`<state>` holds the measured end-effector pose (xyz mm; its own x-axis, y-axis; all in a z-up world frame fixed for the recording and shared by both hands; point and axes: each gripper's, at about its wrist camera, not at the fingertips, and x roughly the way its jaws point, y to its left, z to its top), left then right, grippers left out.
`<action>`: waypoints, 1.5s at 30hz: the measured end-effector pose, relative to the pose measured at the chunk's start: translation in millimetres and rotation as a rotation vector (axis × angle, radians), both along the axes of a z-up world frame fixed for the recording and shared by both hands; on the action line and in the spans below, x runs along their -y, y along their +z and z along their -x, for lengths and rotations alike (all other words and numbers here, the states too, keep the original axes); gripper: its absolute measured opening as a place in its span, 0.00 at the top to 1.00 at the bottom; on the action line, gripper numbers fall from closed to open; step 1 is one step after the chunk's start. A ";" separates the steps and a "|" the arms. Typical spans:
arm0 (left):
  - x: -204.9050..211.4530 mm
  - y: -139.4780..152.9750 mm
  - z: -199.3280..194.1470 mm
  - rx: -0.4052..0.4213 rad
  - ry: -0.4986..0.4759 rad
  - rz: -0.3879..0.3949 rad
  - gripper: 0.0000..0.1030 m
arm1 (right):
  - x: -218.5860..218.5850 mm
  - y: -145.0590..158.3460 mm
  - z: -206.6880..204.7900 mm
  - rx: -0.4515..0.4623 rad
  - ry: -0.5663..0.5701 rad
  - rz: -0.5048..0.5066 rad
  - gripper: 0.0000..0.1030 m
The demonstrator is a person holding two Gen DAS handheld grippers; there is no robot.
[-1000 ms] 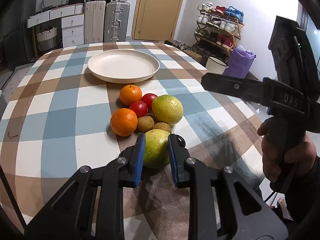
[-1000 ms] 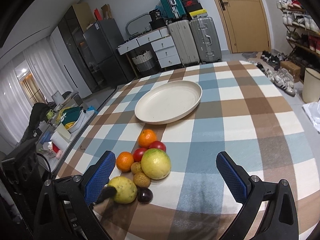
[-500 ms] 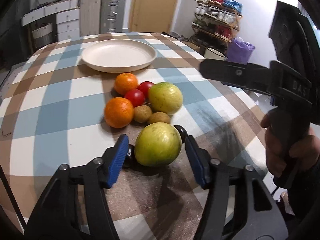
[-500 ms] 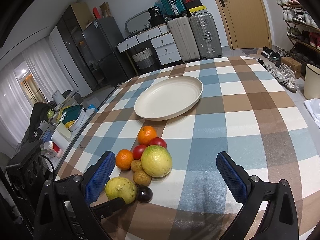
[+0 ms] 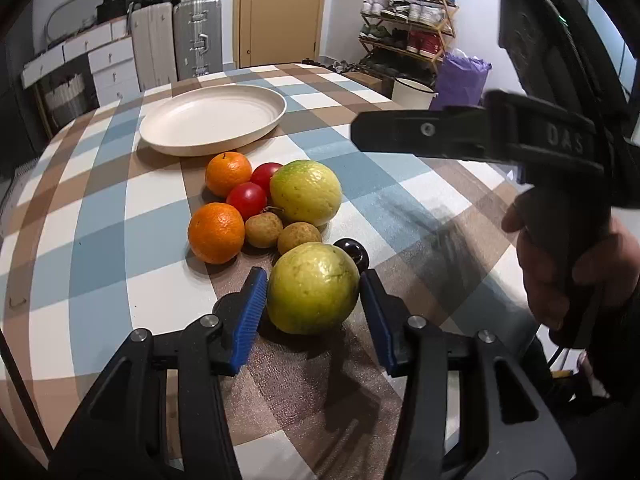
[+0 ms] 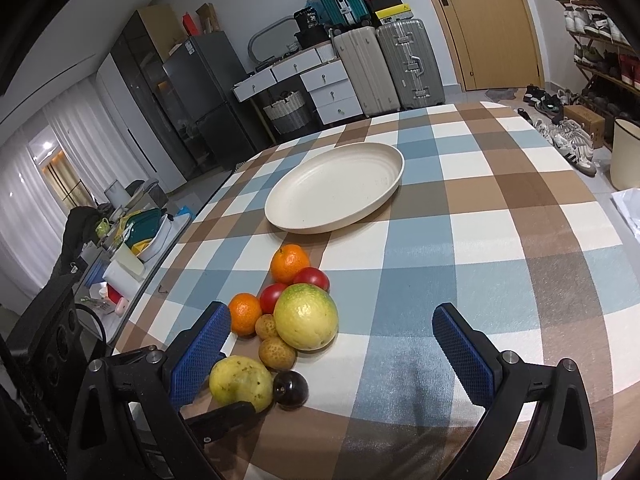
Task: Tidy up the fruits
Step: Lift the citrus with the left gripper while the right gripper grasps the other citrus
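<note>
A yellow-green fruit (image 5: pixel 312 288) rests on the checked tablecloth at the near end of a fruit cluster. My left gripper (image 5: pixel 312 300) straddles it, a blue pad on each side. Its jaws are closing, and only thin gaps separate pads and skin. Behind it lie a dark plum (image 5: pixel 352 250), two small brown fruits (image 5: pixel 298 236), two oranges (image 5: pixel 216 232), two red fruits (image 5: pixel 246 200) and a larger green-yellow fruit (image 5: pixel 306 192). My right gripper (image 6: pixel 332 356) hovers wide open over the cluster's right side, gripping nothing. A cream plate (image 6: pixel 336 188) lies empty beyond.
A person's hand (image 5: pixel 580 272) holds the right gripper at the table's right edge. Suitcases (image 6: pixel 388 64), drawers and a door stand behind the table, a shoe rack (image 5: pixel 404 24) to the right. A cluttered counter (image 6: pixel 124 240) runs along the table's left side.
The left jaws went from narrow, in front of the yellow-green fruit, to wide apart around it, then narrowed a little. The left wrist rolled slightly. The right gripper stayed put.
</note>
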<state>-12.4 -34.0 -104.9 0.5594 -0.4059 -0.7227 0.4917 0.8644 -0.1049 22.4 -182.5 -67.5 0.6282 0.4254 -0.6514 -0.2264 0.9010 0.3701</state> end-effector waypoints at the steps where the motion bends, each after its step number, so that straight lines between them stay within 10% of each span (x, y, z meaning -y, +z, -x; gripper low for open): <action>1: 1.5 0.0 1.7 0.011 -0.008 -0.011 0.56 | 0.1 -1.2 -1.3 -0.003 0.001 -0.002 0.00; 10: 24.2 -20.1 6.0 0.018 -0.107 -0.138 0.55 | 3.1 -4.6 -5.0 -0.015 -0.002 -0.018 0.00; 45: -62.8 31.0 10.4 0.096 0.116 0.071 0.56 | -20.3 -33.8 -33.7 -0.124 0.095 -0.089 0.06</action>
